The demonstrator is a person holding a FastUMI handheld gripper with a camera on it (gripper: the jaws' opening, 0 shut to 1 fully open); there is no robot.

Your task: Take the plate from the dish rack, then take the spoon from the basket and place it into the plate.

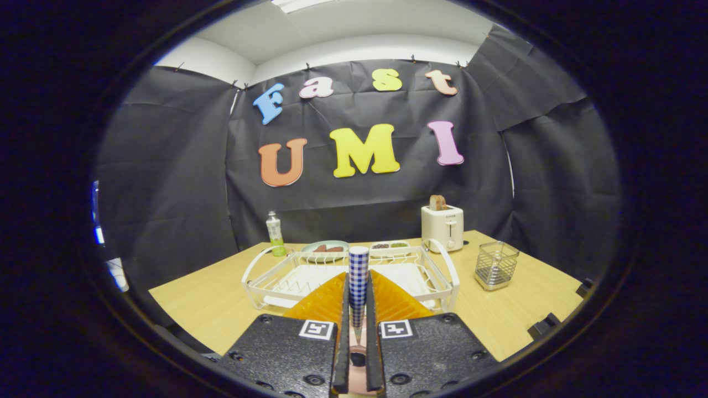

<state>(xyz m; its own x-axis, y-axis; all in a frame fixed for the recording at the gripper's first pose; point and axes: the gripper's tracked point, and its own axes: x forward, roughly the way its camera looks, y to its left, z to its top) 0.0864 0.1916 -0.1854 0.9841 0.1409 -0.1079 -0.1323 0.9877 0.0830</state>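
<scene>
— Between the fingers of the gripper (358, 331) stands the spoon (358, 276), its checked handle pointing away from the camera. Both fingers are drawn in narrow and press on it from either side.

— And the plate?

— The orange plate (321, 304) lies just ahead of the fingers and under them, on the near side of the white dish rack (442, 265). The wire basket (496, 265) sits apart to the right on the table (525, 315).

— So what could go wrong?

— My guess is that the grip is low on the spoon, near the bowl, so the long handle could swing or slip when the fingers part. Let go from too high, it could bounce on the plate and skid off onto the table. If the handle tips forward, it could catch the rack's near rim.

— What can't you make out?

— The spoon's bowl is mostly hidden down between the fingers; I see only a pale patch there. The fingers cover the plate's middle, so I cannot tell how far the spoon is above it. Whether the plate touches the rack is also unclear.
</scene>
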